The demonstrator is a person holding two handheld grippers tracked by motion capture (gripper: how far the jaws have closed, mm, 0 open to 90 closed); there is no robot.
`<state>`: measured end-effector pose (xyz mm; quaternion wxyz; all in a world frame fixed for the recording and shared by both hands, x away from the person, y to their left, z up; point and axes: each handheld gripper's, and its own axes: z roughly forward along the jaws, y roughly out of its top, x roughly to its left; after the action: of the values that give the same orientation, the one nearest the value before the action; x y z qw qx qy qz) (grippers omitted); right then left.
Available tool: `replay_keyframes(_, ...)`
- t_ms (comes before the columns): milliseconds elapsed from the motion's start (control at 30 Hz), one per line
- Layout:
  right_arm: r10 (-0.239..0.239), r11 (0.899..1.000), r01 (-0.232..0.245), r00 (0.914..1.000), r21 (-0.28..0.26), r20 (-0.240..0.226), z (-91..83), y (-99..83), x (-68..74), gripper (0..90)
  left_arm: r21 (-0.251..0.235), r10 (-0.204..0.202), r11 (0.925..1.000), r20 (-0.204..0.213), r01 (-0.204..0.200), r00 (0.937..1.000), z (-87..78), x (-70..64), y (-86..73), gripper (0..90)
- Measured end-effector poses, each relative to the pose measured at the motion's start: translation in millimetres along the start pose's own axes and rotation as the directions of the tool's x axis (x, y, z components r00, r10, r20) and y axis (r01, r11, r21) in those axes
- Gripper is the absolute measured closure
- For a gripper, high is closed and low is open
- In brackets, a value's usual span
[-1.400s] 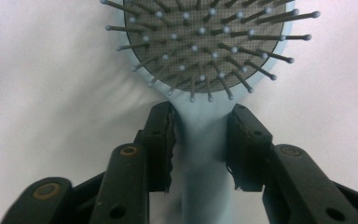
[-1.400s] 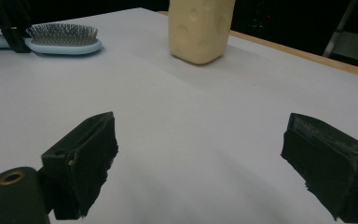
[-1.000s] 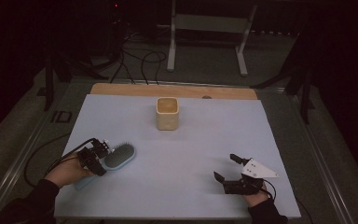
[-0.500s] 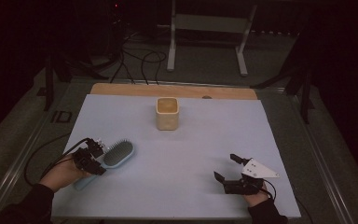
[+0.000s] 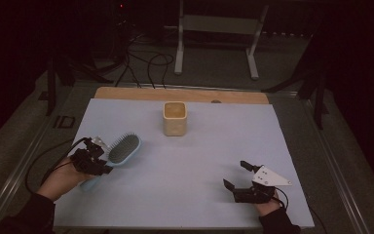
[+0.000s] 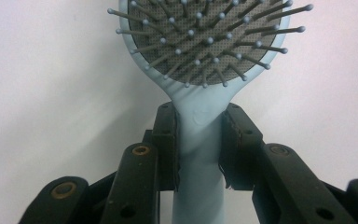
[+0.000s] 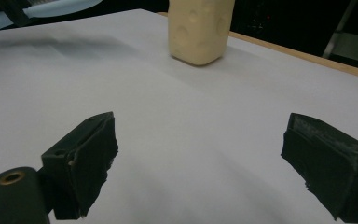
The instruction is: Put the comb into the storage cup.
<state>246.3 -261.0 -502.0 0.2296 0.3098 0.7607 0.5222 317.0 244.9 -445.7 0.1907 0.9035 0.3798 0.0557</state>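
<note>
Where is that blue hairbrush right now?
In the high view, the hairbrush sits at the table's near left, its handle clamped in the left gripper, with the cream cup beyond it.

The left gripper (image 5: 93, 163), clamped on the handle of the light-blue plastic paddle hairbrush (image 5: 122, 149), has raised the brush head and swung it farther from the person.

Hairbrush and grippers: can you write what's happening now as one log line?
left gripper: shut on hairbrush handle, bristles up | right gripper: open, holding nothing | cream cup: upright, alone mid-table
</note>
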Motion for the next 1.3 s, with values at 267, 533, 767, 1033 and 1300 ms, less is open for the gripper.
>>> replay_keyframes(267,-0.002,1.0,0.002,1.0,-0.002,0.0,-0.4,0.1,-0.3,9.8,-0.083,-0.006,0.9966,-0.019,0.004,0.9998,-5.8,-6.3,12.0,70.0)
replay_keyframes(533,0.0,1.0,0.0,1.0,-0.003,-0.002,-0.3,0.3,0.0,9.9,-0.153,0.002,0.9883,-0.031,-0.006,0.9995,-13.9,-12.5,26.0,70.0)
replay_keyframes(767,0.001,1.0,-0.001,1.0,-0.005,-0.002,-0.3,0.4,-0.2,9.8,-0.226,-0.004,0.9742,-0.033,-0.004,0.9994,-22.5,-18.0,39.3,70.0)
replay_keyframes(1033,-0.001,1.0,0.001,1.0,-0.008,-0.003,-0.1,0.6,-0.2,9.9,-0.283,-0.007,0.959,-0.041,-0.005,0.9991,-26.5,-23.7,56.8,70.0)
replay_keyframes(1300,0.0,1.0,-0.001,1.0,-0.01,-0.004,-0.3,0.4,-0.4,9.9,-0.34,-0.004,0.9405,-0.042,-0.011,0.9991,-30.6,-29.0,73.0,70.0)
